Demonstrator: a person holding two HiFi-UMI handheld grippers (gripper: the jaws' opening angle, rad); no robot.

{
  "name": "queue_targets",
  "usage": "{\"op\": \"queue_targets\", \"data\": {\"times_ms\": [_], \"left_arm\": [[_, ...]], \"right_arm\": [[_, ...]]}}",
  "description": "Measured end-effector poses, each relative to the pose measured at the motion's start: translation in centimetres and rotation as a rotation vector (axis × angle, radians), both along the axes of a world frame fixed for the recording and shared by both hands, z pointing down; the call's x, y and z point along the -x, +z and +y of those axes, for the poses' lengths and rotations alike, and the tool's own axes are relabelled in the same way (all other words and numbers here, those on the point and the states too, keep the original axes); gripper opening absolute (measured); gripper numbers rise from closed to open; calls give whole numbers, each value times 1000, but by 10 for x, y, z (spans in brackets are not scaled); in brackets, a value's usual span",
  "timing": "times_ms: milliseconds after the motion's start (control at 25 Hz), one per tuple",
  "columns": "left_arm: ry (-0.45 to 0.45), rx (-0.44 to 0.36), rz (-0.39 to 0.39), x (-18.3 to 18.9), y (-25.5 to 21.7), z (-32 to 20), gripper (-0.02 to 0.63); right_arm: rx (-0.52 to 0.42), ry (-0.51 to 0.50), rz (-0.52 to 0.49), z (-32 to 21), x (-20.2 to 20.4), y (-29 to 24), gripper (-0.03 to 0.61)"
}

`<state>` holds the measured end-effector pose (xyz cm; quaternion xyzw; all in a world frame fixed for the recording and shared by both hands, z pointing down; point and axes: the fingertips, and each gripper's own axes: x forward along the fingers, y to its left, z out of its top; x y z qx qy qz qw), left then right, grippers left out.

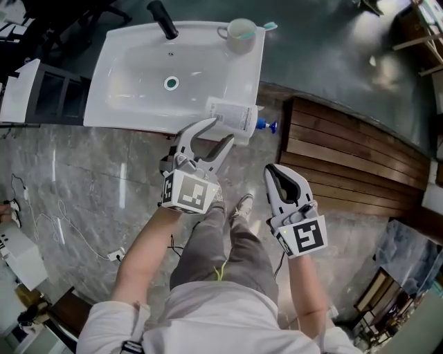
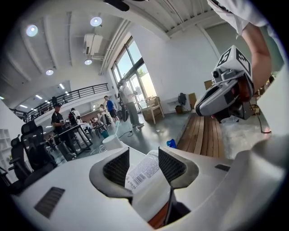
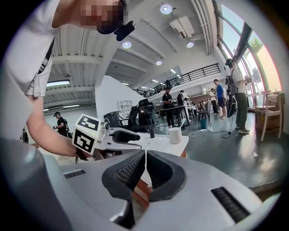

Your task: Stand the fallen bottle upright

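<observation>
A white bottle (image 1: 232, 115) with a printed label and a blue cap (image 1: 266, 126) lies on its side on the front right corner of the white sink (image 1: 138, 90). My left gripper (image 1: 220, 131) is open, its tips just short of the bottle's near side. In the left gripper view the bottle (image 2: 144, 169) shows in the gap of the left gripper (image 2: 143, 154), with neither pad pressing on it. My right gripper (image 1: 275, 170) hangs lower and to the right over the floor, shut with nothing in it; in its own view the right gripper (image 3: 145, 155) shows its pads together.
A black faucet (image 1: 163, 19) stands at the sink's back, and a pale cup (image 1: 241, 34) with a toothbrush at its back right corner. A wooden platform (image 1: 353, 152) lies to the right. Cables (image 1: 62, 221) trail over the marble floor at left.
</observation>
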<state>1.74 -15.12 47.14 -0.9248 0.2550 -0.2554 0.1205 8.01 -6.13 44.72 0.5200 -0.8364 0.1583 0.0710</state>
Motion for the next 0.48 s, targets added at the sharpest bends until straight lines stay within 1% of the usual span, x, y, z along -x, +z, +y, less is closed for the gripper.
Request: {"op": "queue_targets", "data": {"times_ms": [280,480], "left_arm": [[49,15,-63,-12,24,-8,245],[97,40,-135,-21,44,-8,289]], "right_arm": [[5,9,-8,-2,-8,15,40],[0,10,-14,-6,-11,22,40]]}}
